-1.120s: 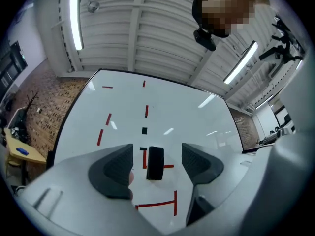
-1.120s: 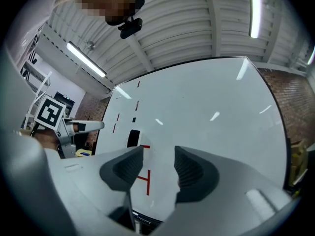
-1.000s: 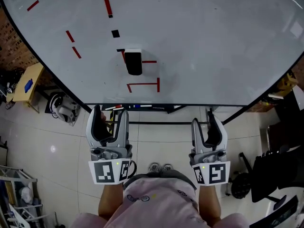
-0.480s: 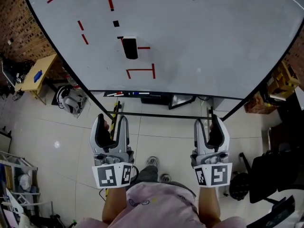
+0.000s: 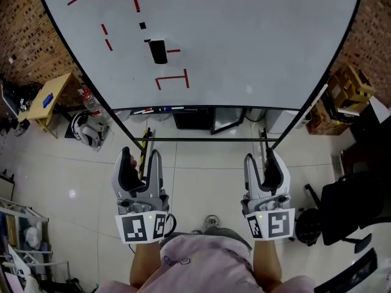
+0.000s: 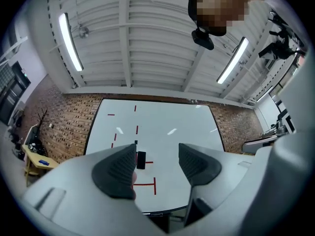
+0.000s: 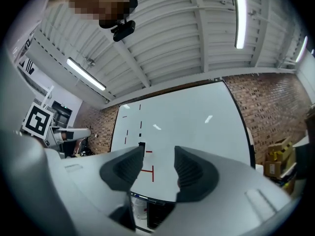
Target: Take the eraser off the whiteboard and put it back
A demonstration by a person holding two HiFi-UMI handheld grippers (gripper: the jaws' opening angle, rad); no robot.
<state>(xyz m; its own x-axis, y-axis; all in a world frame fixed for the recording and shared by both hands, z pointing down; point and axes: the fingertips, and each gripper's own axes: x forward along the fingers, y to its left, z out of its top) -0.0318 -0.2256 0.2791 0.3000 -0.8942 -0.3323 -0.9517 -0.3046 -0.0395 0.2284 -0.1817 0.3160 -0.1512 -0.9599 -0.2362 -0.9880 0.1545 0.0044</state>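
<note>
Brick-walled room, tiled floor (image 5: 201, 176). Big whiteboard (image 5: 256, 41) on stand, well ahead of person. Left gripper (image 5: 140, 157) half open, jaws just been closing, nothing between. Right gripper (image 5: 261, 160) jaws apart, empty. Both held low by waist, too far off to reach board. Black eraser (image 5: 158, 51) clings to board's upper left among red marks (image 5: 172, 81), likely by magnet.

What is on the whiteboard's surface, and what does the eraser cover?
A black eraser sits on the whiteboard among red line marks and a small black square. The board beneath the eraser is hidden.
</note>
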